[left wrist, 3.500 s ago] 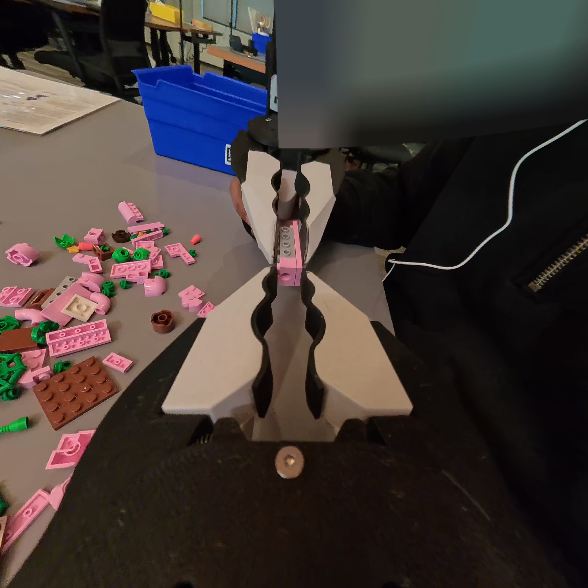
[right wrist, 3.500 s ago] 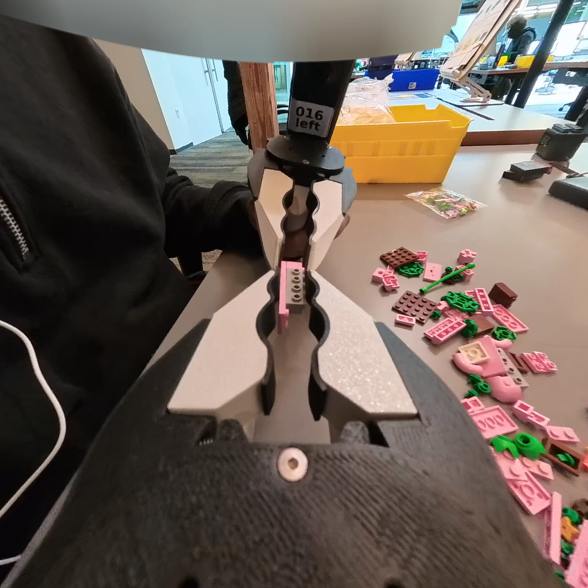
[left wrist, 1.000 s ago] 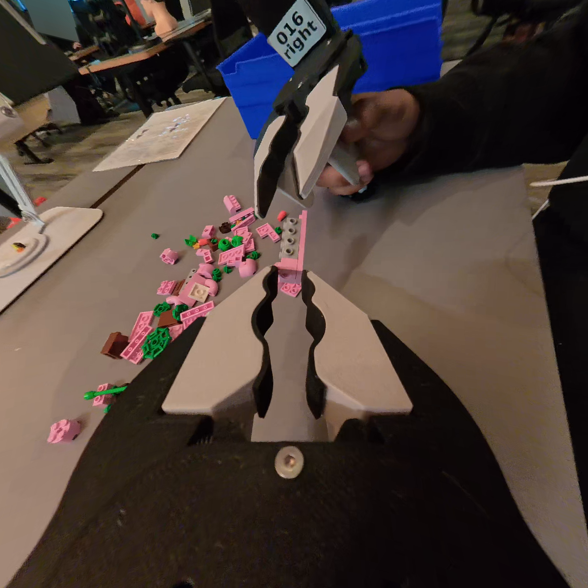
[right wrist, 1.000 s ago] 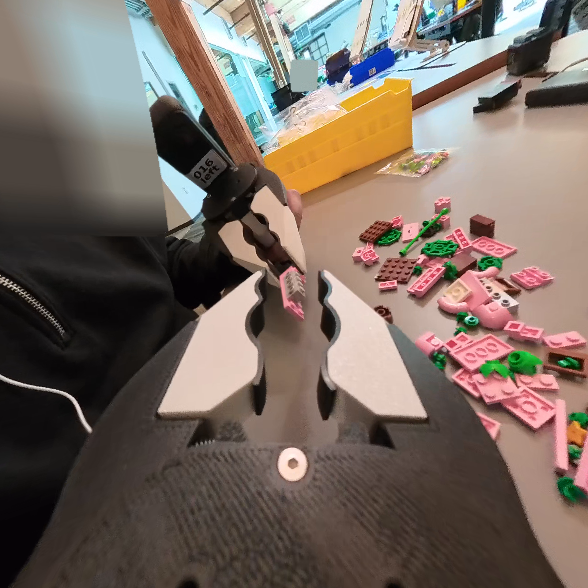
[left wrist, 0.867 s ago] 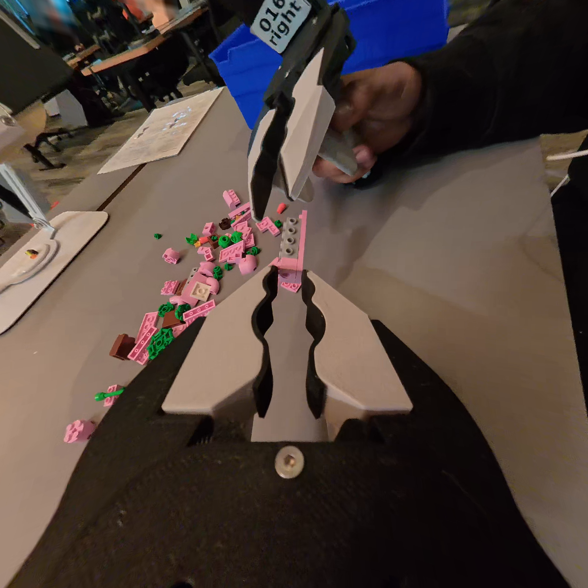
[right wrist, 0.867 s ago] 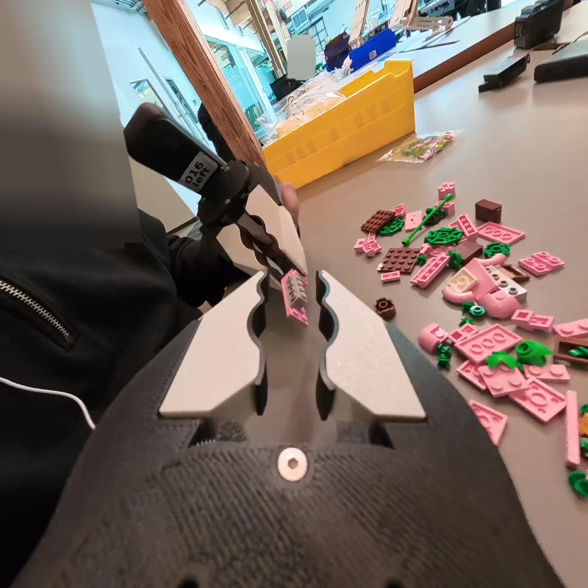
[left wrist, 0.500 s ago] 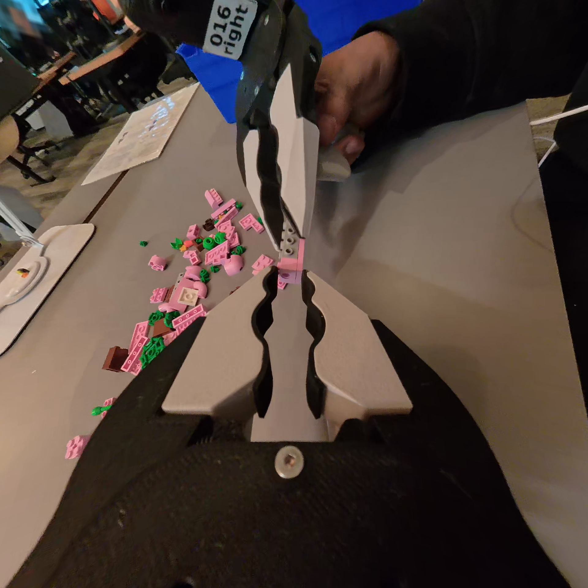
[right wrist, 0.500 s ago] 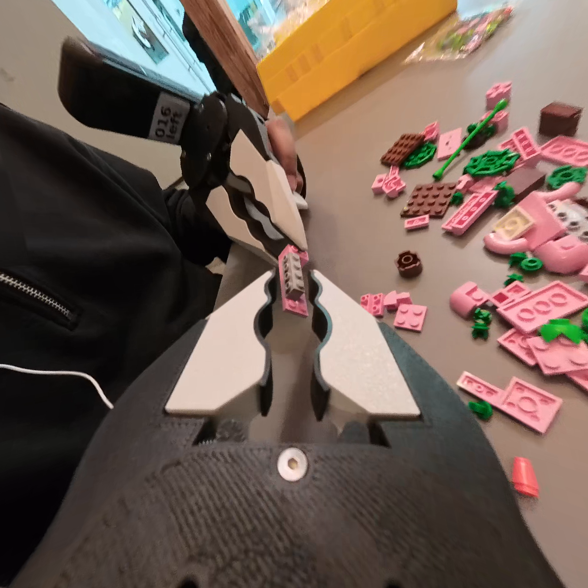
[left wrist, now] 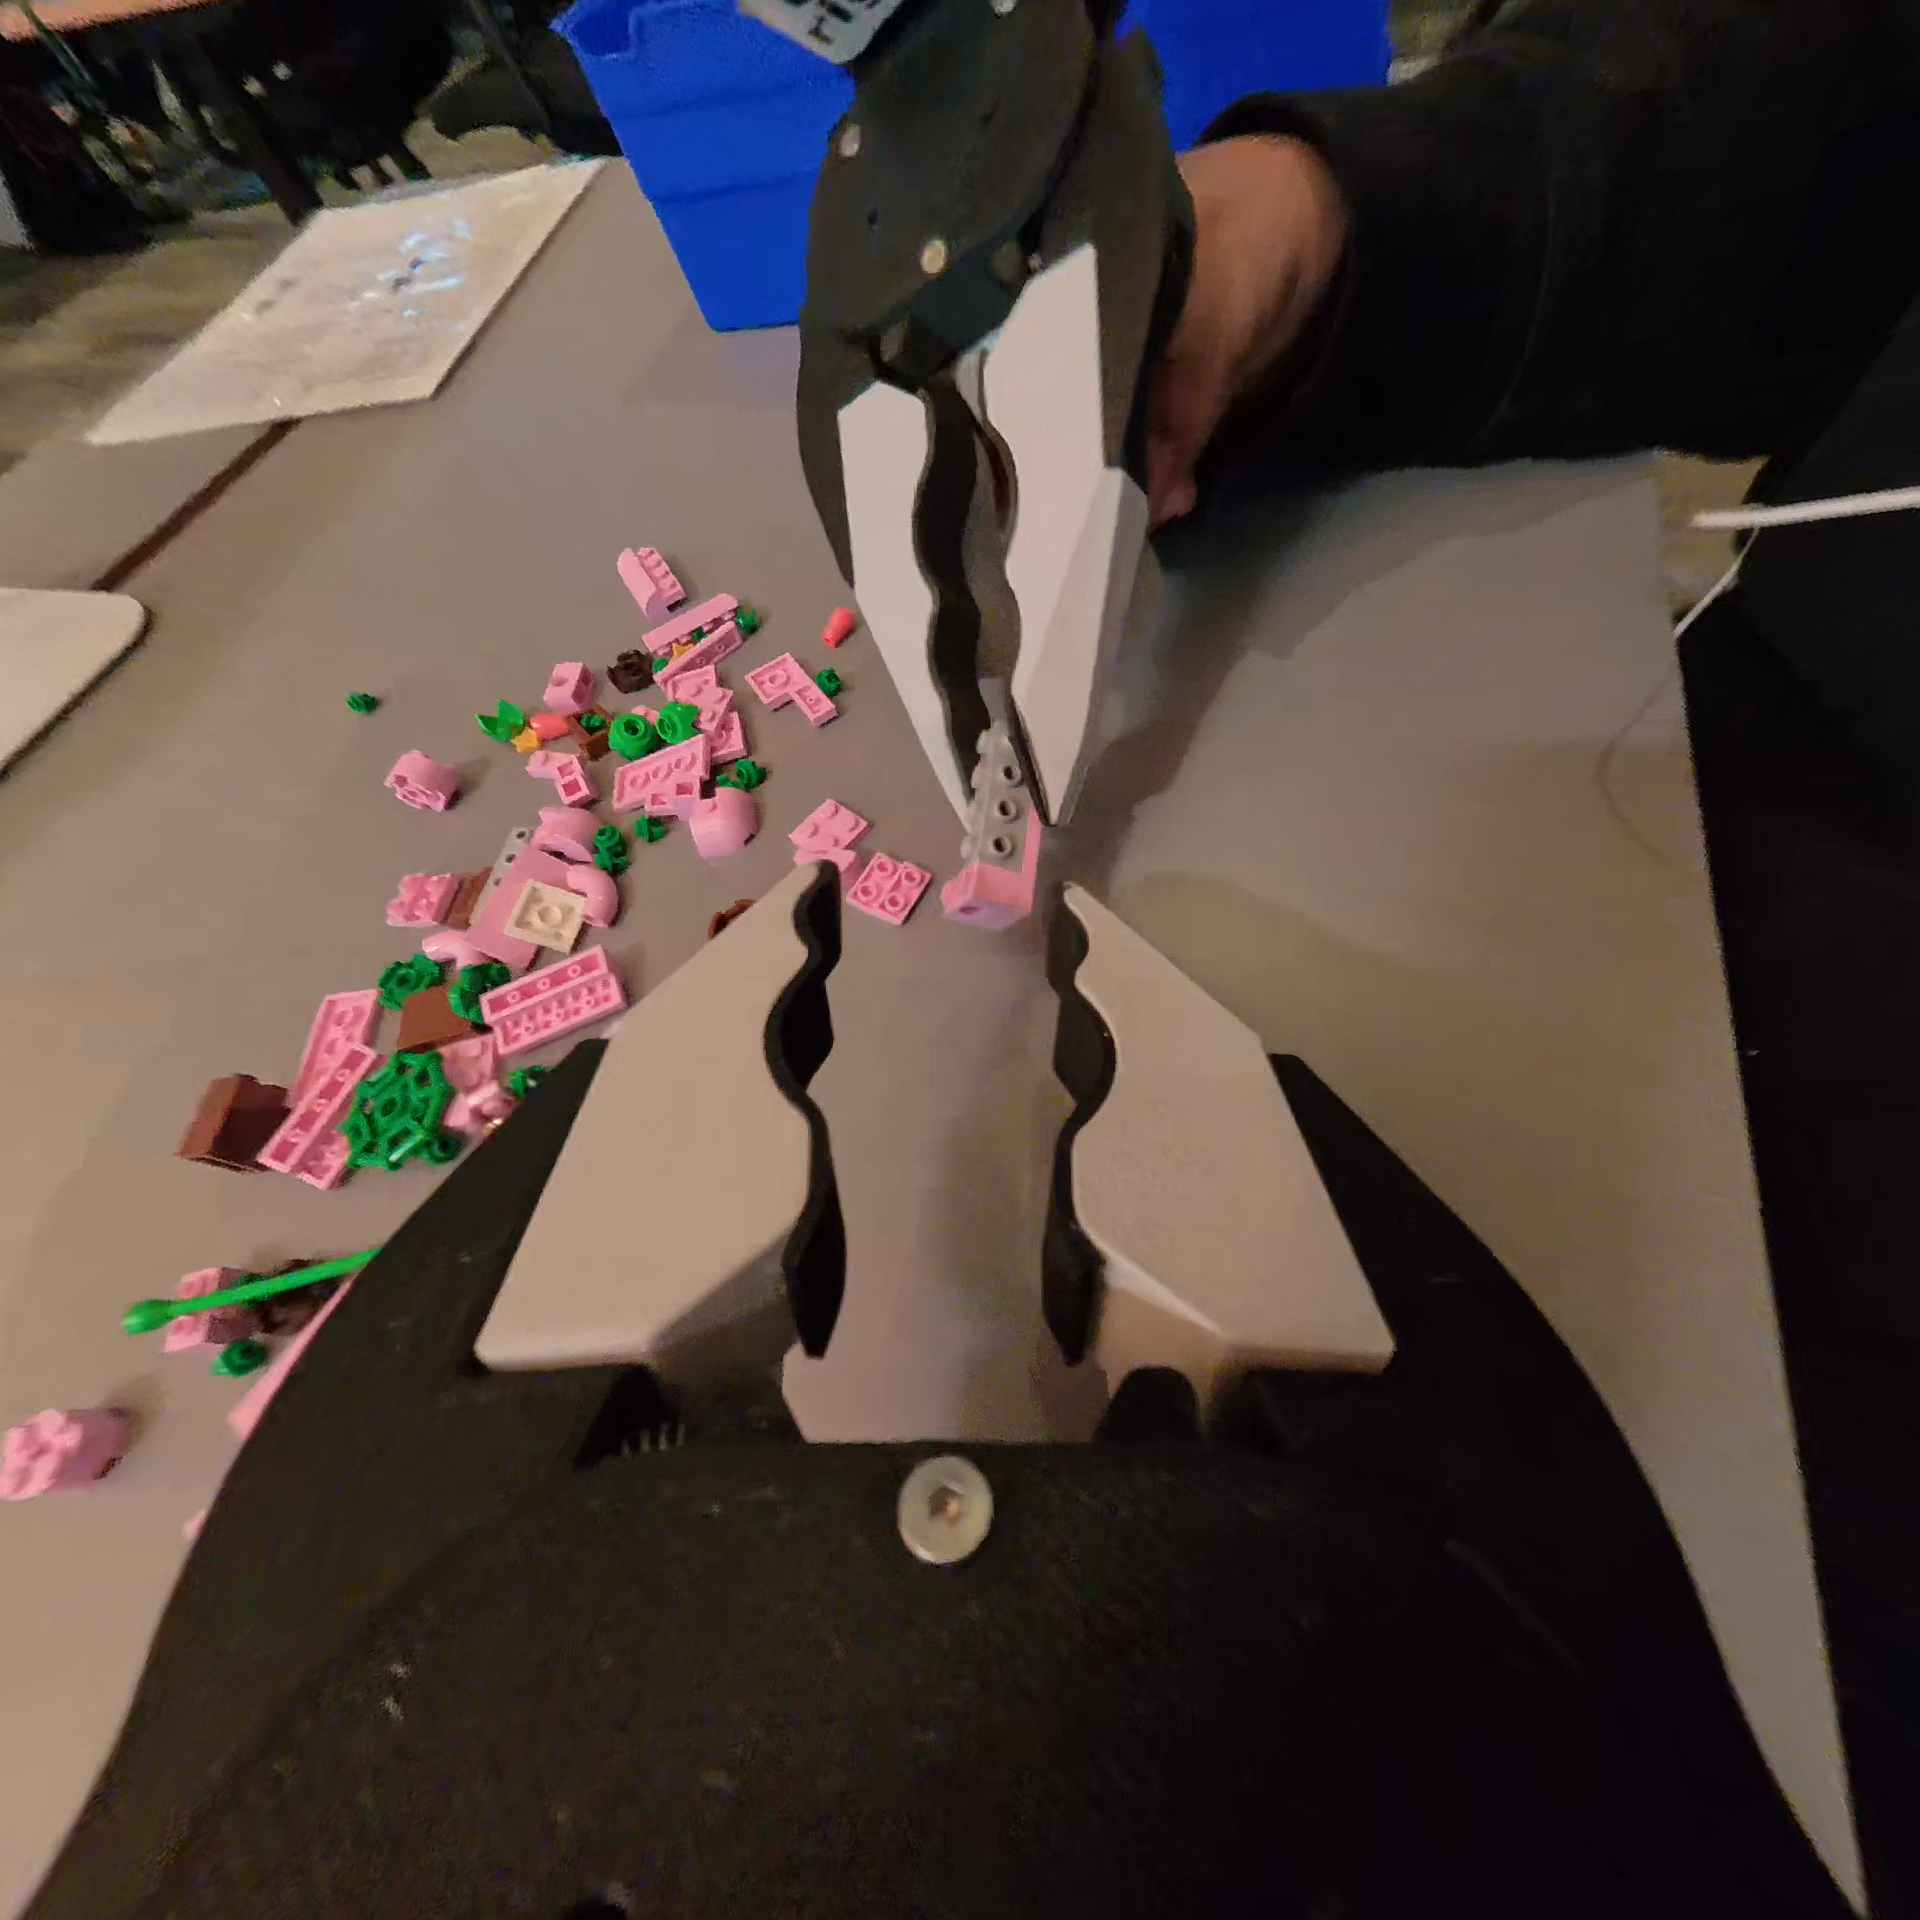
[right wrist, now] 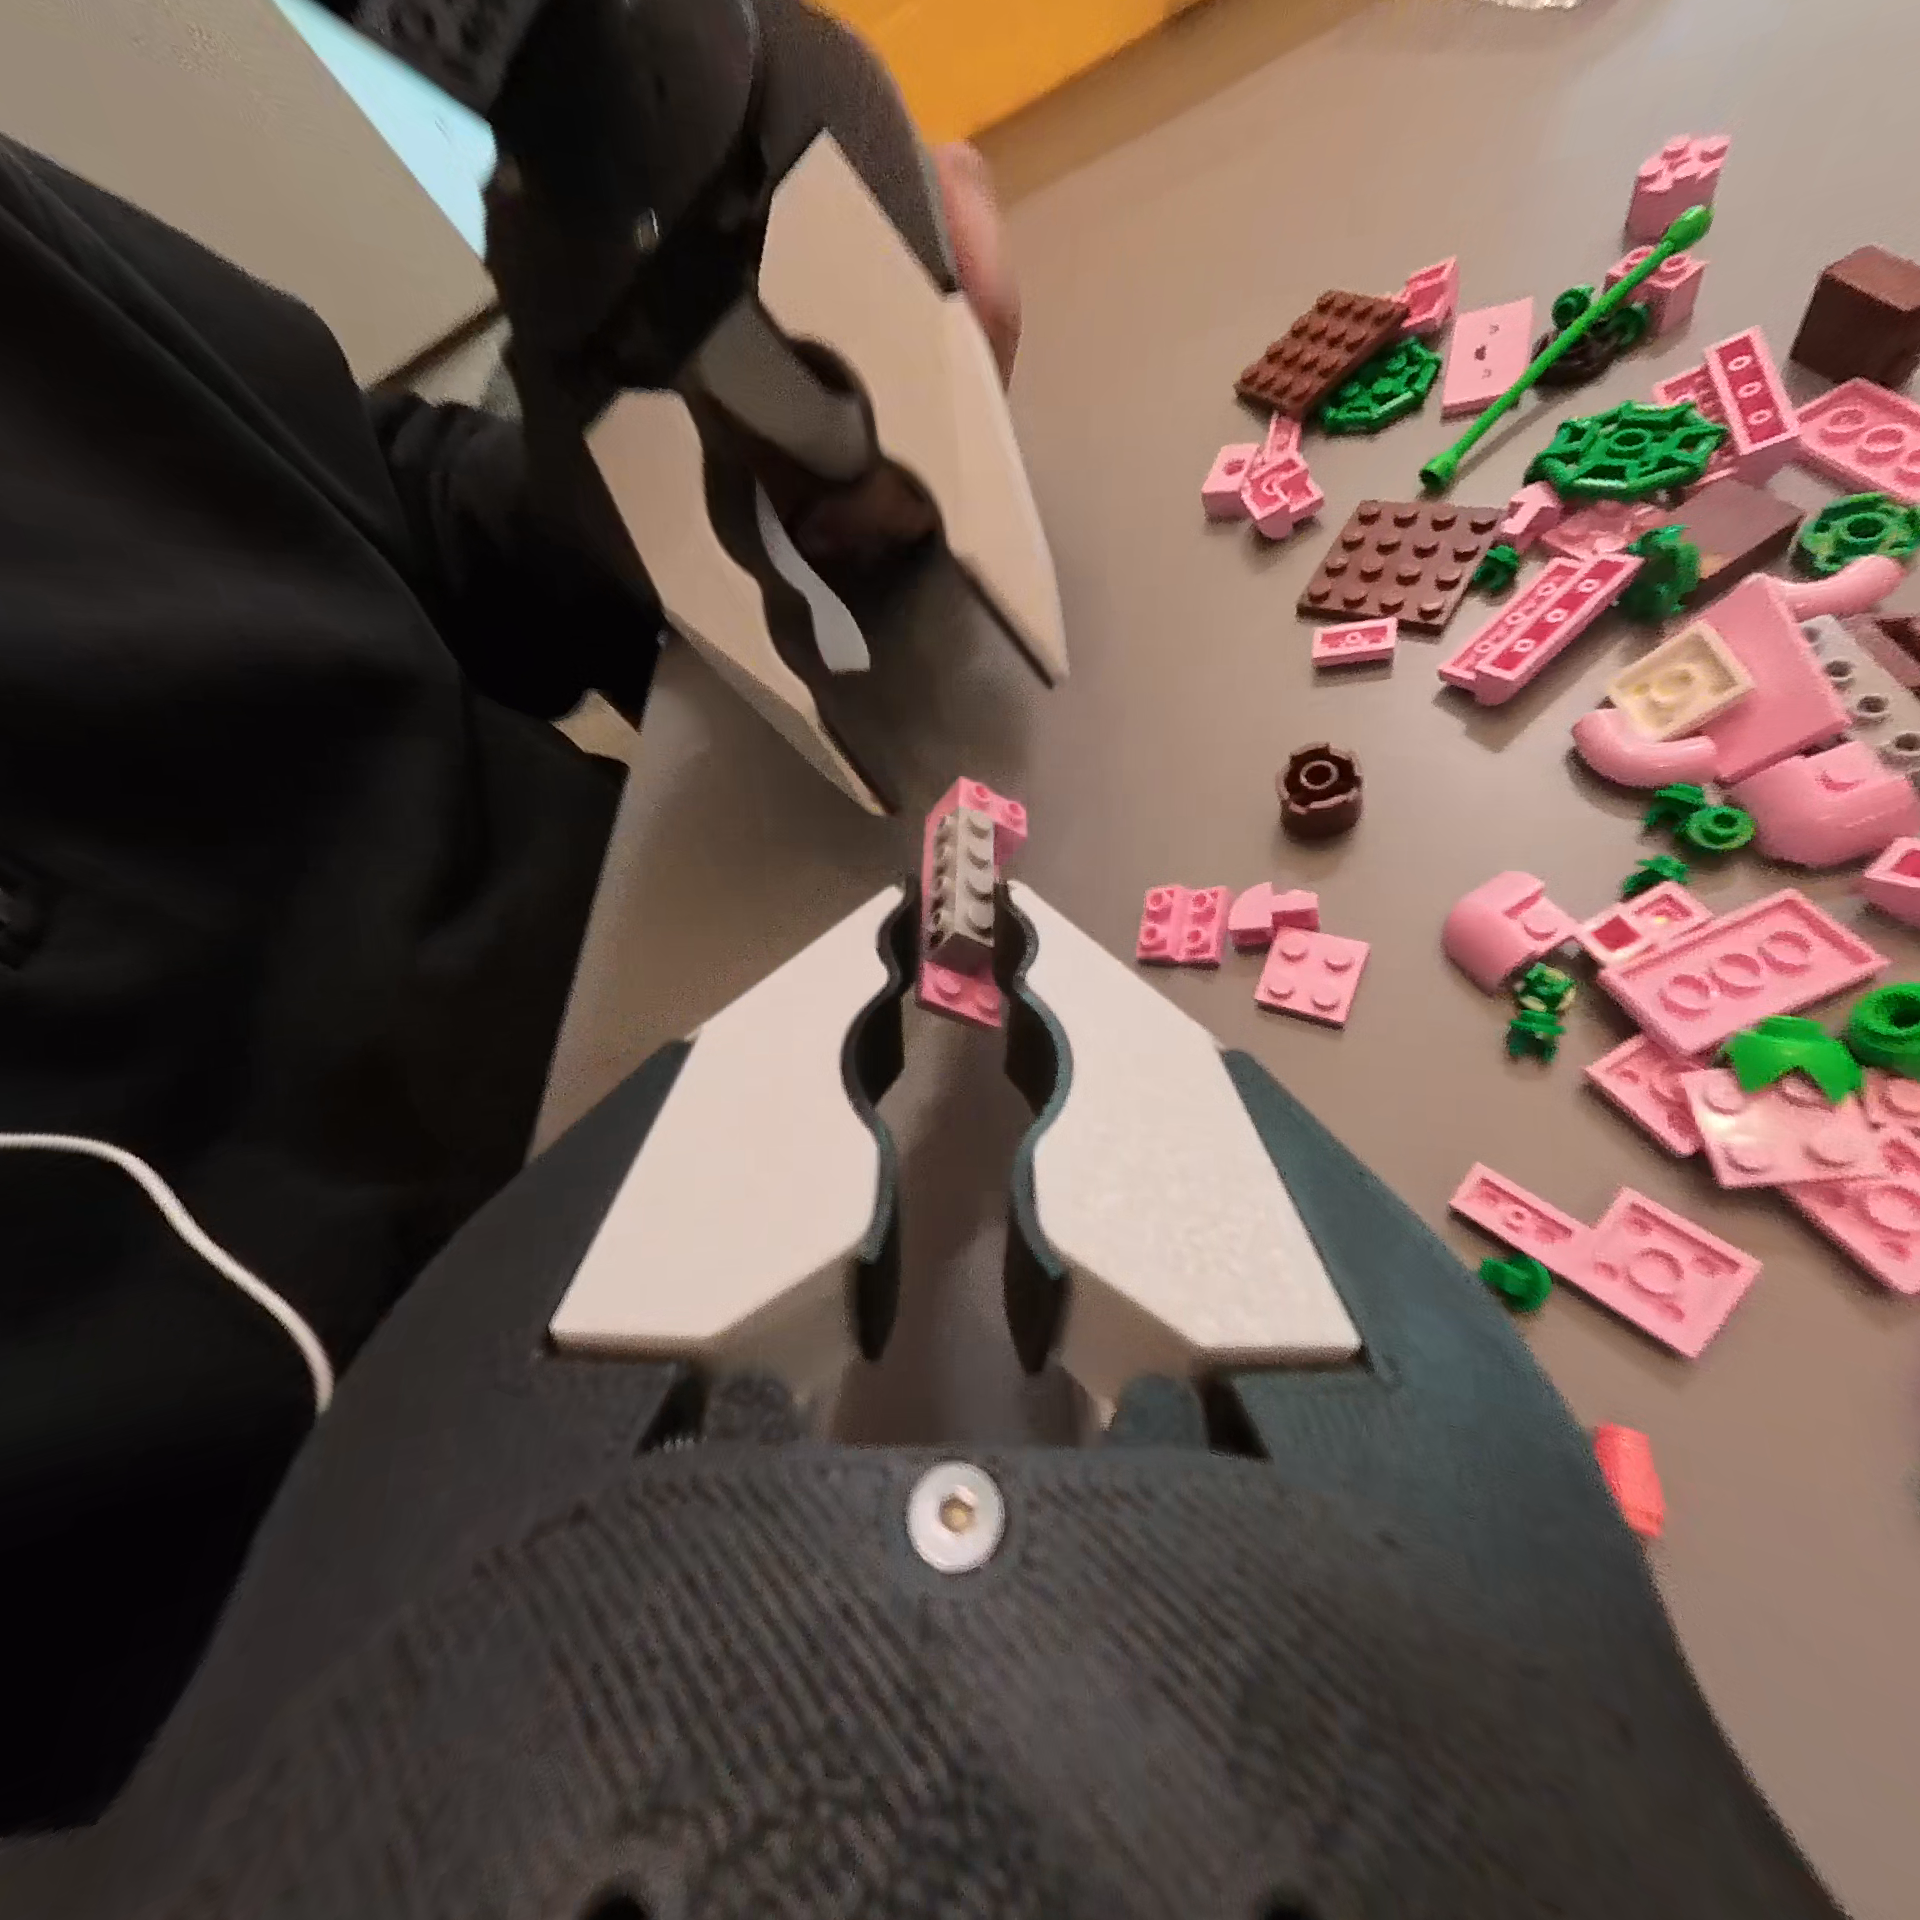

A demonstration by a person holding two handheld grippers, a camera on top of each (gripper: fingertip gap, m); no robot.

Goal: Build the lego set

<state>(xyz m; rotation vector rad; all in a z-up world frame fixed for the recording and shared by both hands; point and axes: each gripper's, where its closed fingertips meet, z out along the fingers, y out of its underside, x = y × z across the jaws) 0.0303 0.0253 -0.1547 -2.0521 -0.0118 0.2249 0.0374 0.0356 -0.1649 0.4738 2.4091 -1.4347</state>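
Pink-grey studded lego piece (right wrist: 966, 914), seemingly pinched.

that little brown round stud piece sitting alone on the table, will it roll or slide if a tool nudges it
The brown round piece rests flat on the table, stud side up, so it would likely slide, not roll. It looks small and rigid, probably very light. Its scalloped rim may let closing fingers slip and flick it away.

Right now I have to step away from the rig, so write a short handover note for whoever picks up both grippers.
Right gripper: shut on the pink-and-grey piece, held above the table.
Left gripper: open, empty, just short of that piece.
Loose bricks lie scattered to the side; the brown plate is untouched.
Done: one small sub-assembly.
Left: nearly the whole set.
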